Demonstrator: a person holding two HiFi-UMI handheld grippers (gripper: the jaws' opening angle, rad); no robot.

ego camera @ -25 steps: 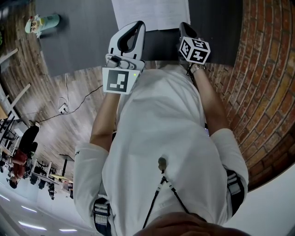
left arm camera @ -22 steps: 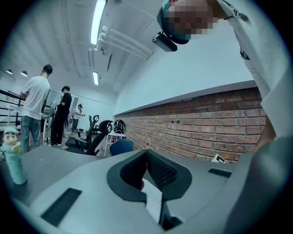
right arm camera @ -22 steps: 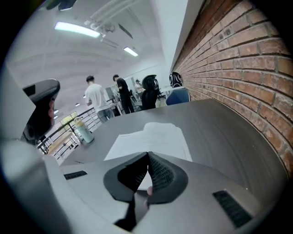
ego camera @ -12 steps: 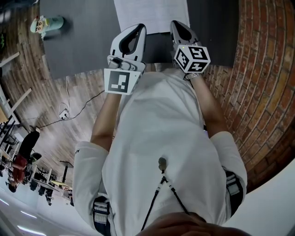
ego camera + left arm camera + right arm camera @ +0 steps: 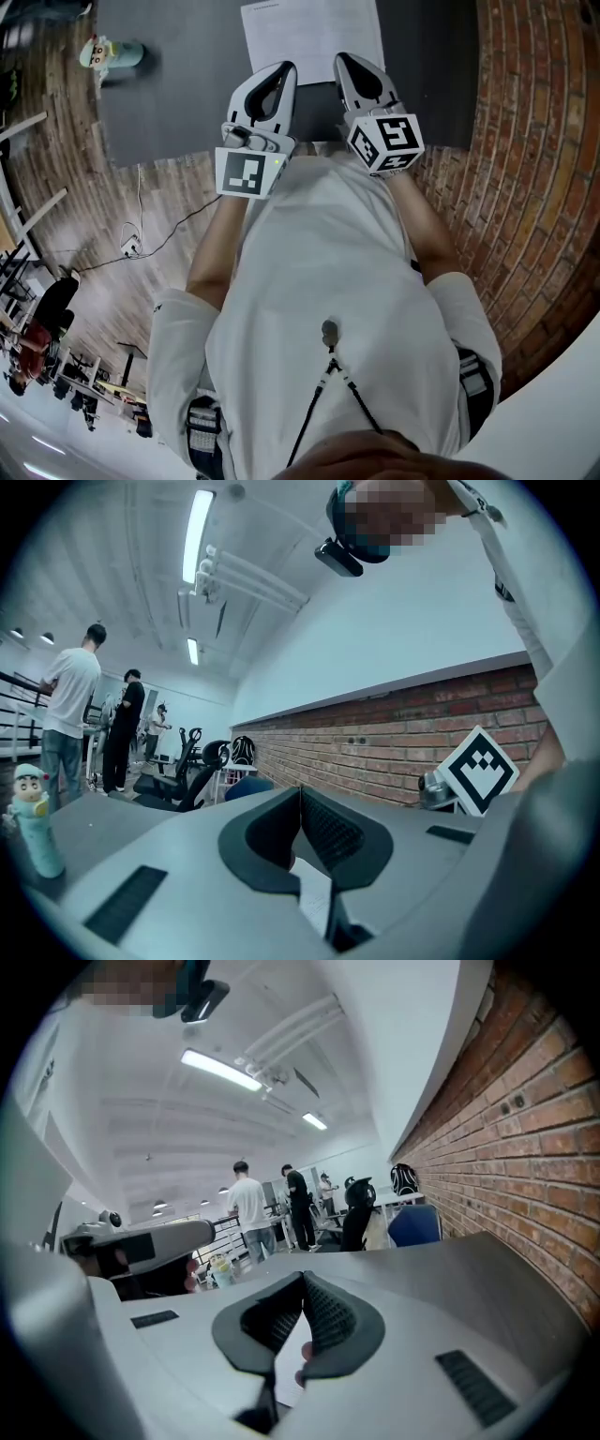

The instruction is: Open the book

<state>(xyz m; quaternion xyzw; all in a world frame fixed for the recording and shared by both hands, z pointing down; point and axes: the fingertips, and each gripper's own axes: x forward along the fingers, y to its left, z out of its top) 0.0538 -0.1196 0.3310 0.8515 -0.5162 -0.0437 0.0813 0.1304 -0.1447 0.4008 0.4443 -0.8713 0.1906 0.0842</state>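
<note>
A white book (image 5: 311,36) lies flat and closed-looking on the dark grey table (image 5: 187,84), at the top of the head view. Both grippers hover side by side at the table's near edge, just short of the book. My left gripper (image 5: 281,71) has its jaws meeting at the tips, nothing between them (image 5: 301,795). My right gripper (image 5: 343,62) is likewise shut and empty (image 5: 303,1280). A strip of the white book (image 5: 315,894) shows below the jaws in each gripper view (image 5: 289,1361). Neither gripper touches the book.
A small cartoon-figure bottle (image 5: 112,52) stands at the table's far left (image 5: 34,821). A brick wall (image 5: 534,141) runs along the right. A cable (image 5: 150,220) lies on the wooden floor. People and office chairs (image 5: 178,771) are far behind.
My right gripper has risen and swung forward, now level with the left one beside the book. The left gripper has shifted only slightly.
</note>
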